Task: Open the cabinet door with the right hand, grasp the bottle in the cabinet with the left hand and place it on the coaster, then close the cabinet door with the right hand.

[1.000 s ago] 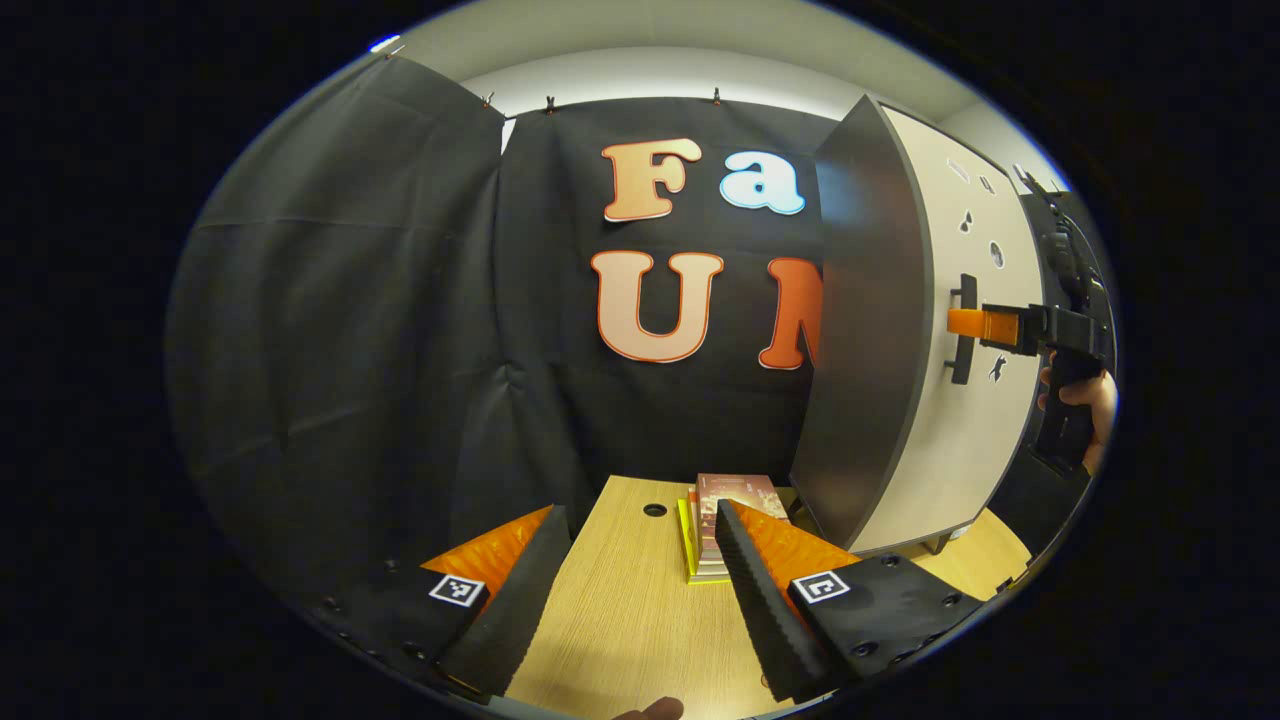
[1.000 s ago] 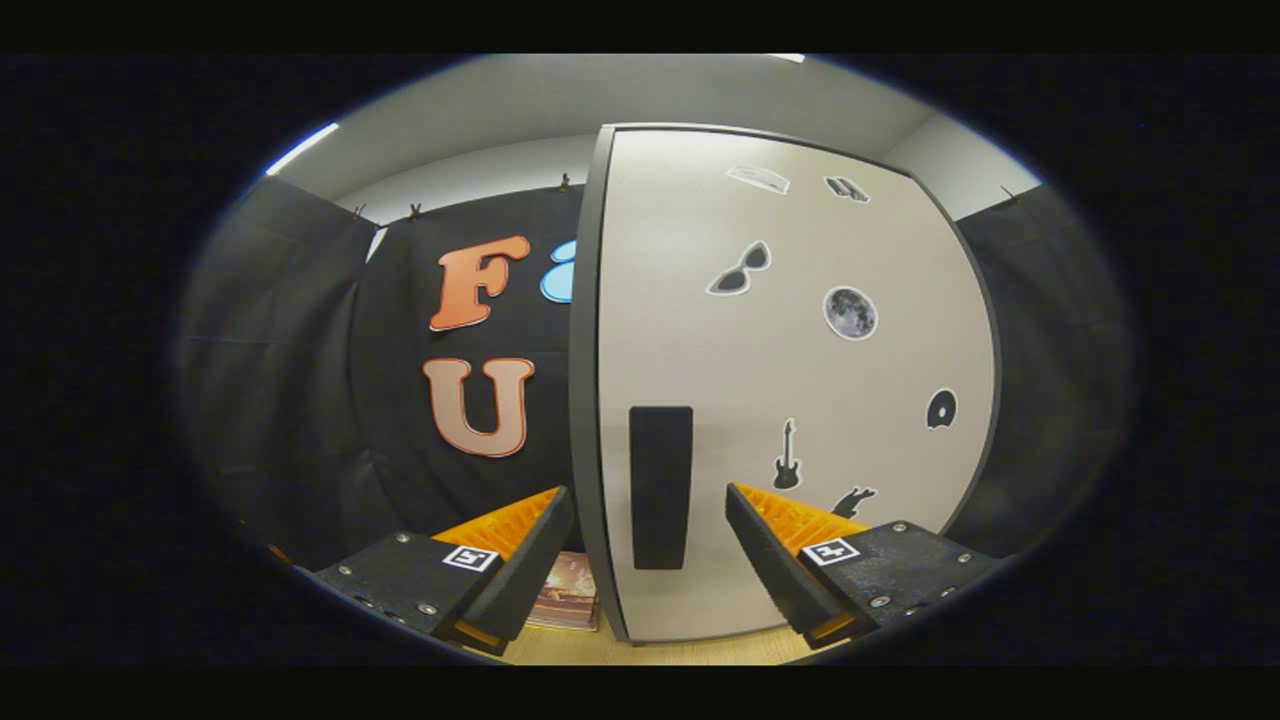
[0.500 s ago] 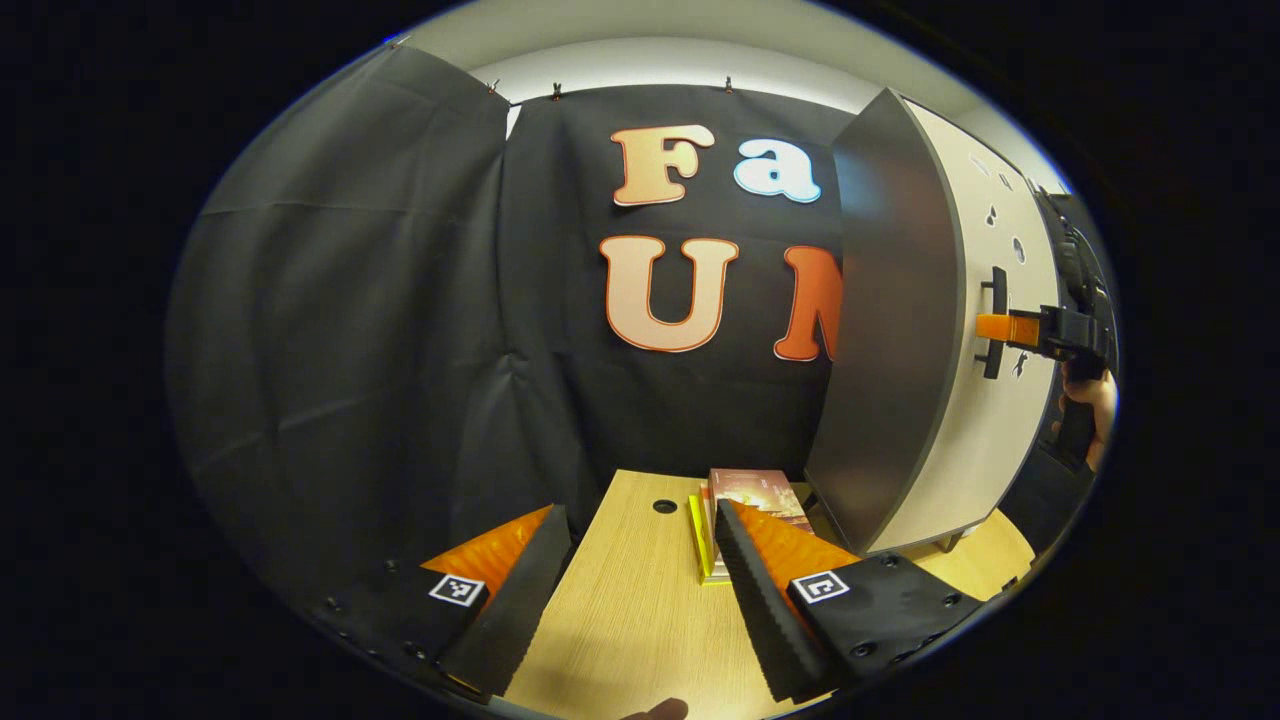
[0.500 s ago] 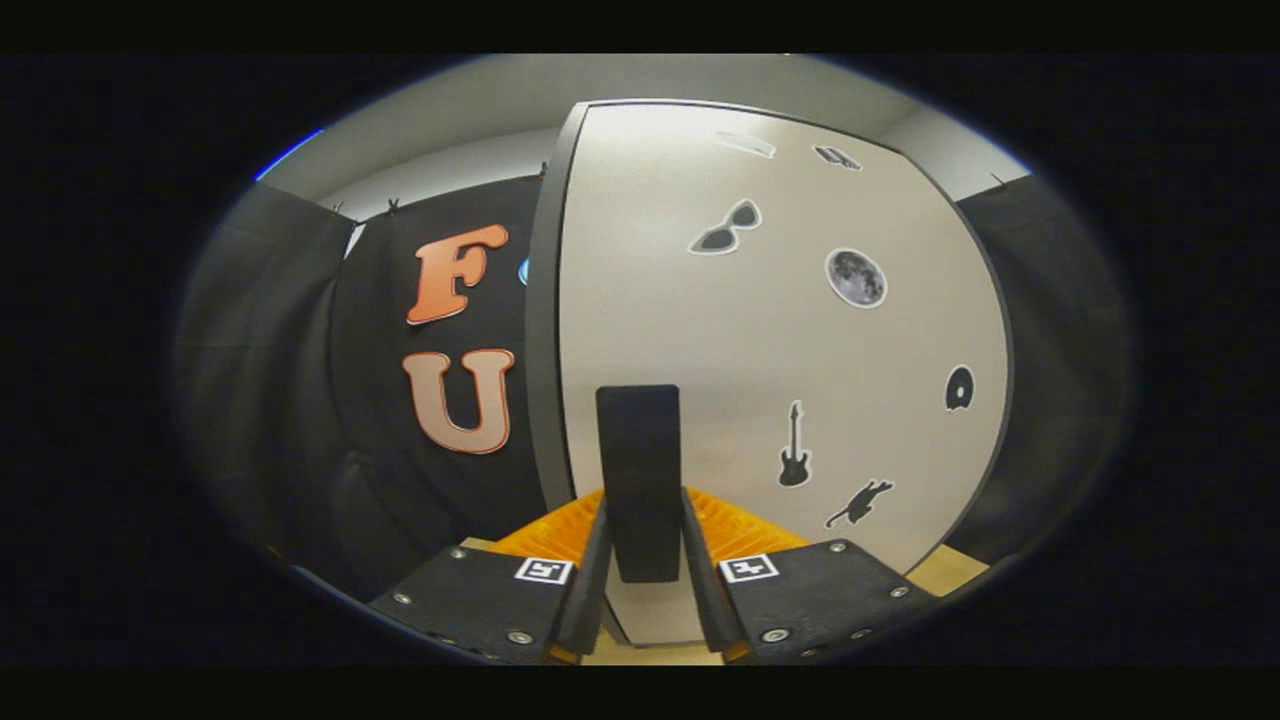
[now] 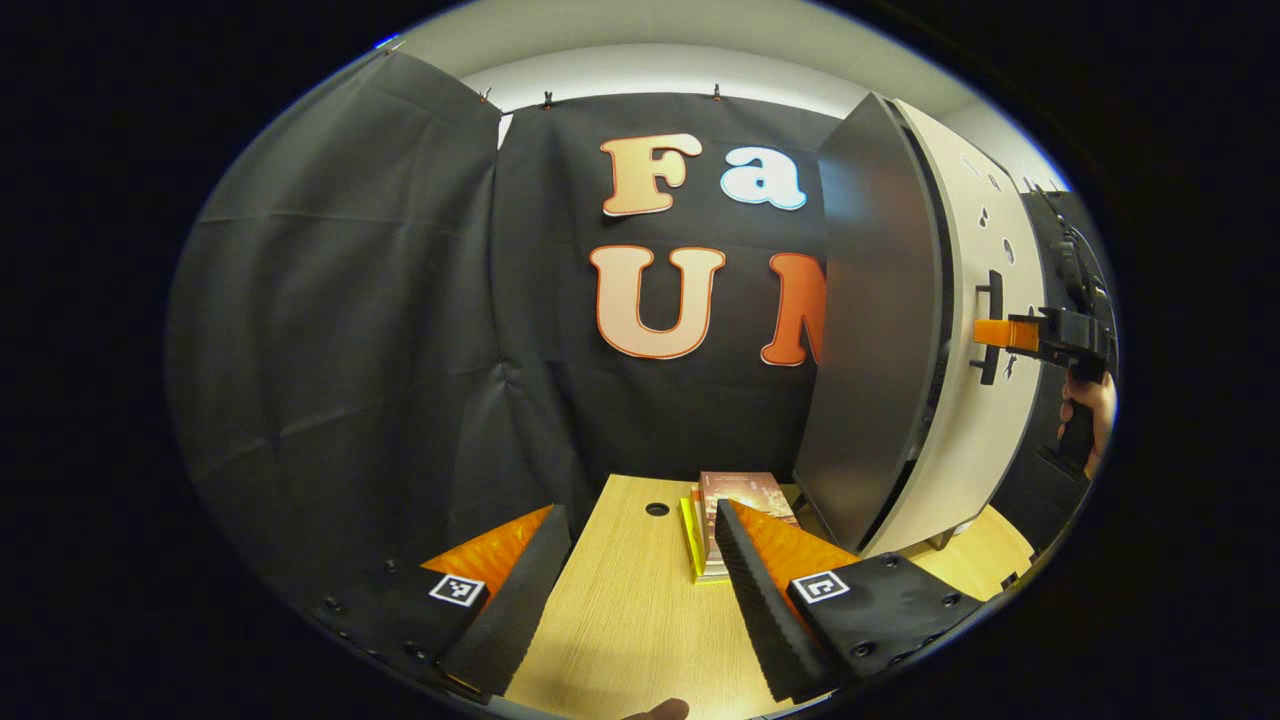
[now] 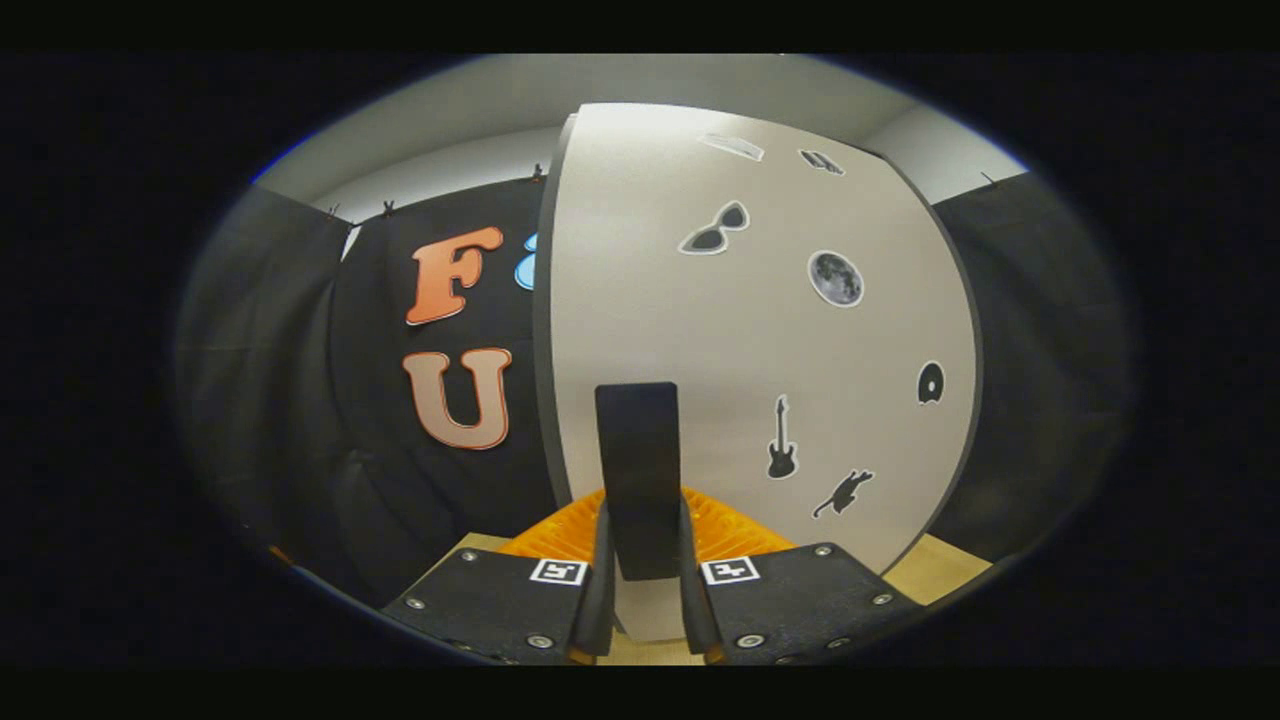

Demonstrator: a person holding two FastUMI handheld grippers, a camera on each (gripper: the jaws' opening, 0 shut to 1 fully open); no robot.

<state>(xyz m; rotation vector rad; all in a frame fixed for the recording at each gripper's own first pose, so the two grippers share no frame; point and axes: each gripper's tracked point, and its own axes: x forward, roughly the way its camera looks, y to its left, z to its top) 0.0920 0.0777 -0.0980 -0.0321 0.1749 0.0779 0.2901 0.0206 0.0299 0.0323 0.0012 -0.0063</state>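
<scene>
Right gripper view: right gripper (image 6: pixel 640 545) now clamped on handle (image 6: pixel 637 470).

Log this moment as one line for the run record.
phase: opening door | right claw: shut on door handle | cabinet door: just ajar | left claw: open, empty, over table | bottle: not yet grasped

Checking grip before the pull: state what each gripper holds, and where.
The right gripper clamps the cabinet door's handle at its lower end. The left gripper is open, holding nothing.
</scene>
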